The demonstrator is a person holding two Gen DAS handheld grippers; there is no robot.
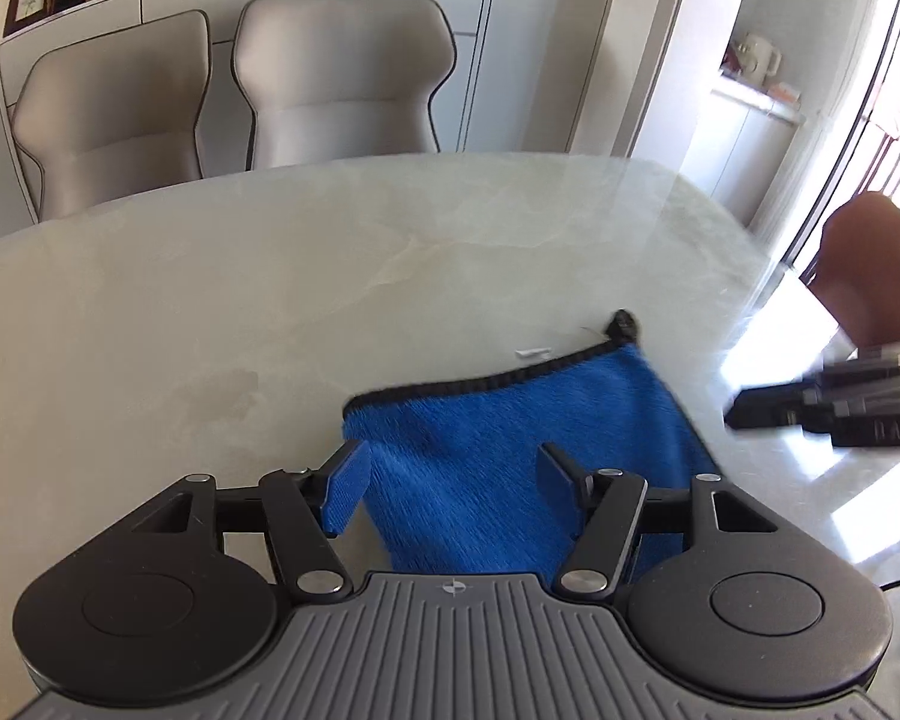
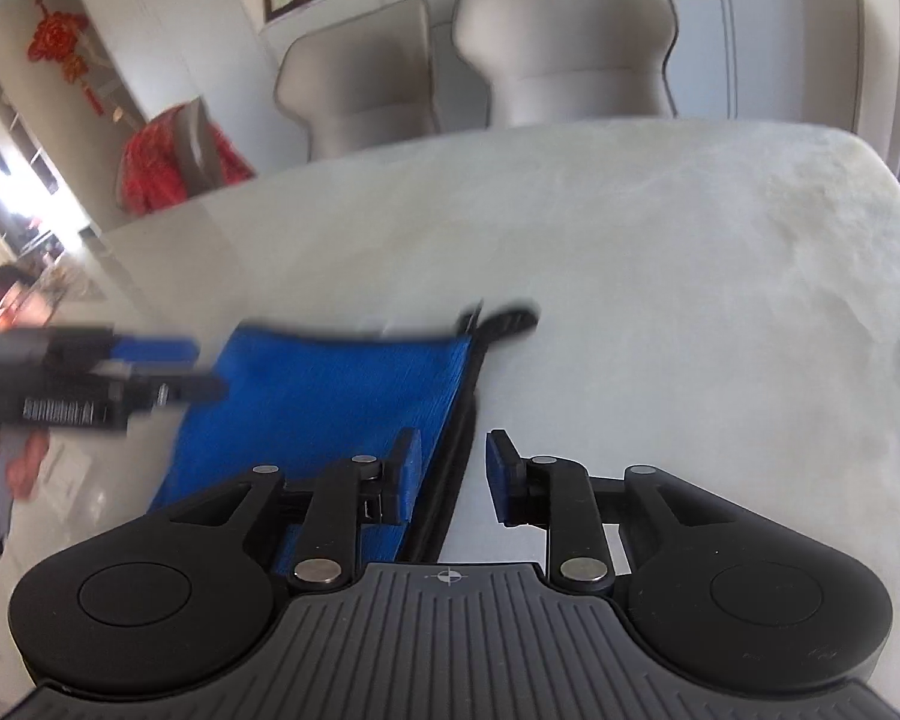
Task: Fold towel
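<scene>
Table (image 1: 270, 276): pale marble top, two grey chairs (image 1: 342, 78) behind its far edge. Blue towel (image 1: 510, 438) lies flat near the table's near edge, already doubled by the look of the stacked black hem on its right side; small hanging loop (image 1: 623, 324) at the far corner.

Step, as I judge it: a fold just laid down, both tools let go. More folding may remain.

Left gripper (image 1: 450, 474): jaws wide, hanging over the towel, nothing pinched. Right gripper (image 2: 450, 474): jaws narrow but parted, empty, set just over the towel's hemmed right edge (image 2: 462, 408).

Next move likely calls for pinching an edge or corner cleanly, all layers together.

Left view alone shows the towel's far hem and a white scrap (image 1: 533, 353) beyond it. Right view alone shows the layered right edge.
</scene>
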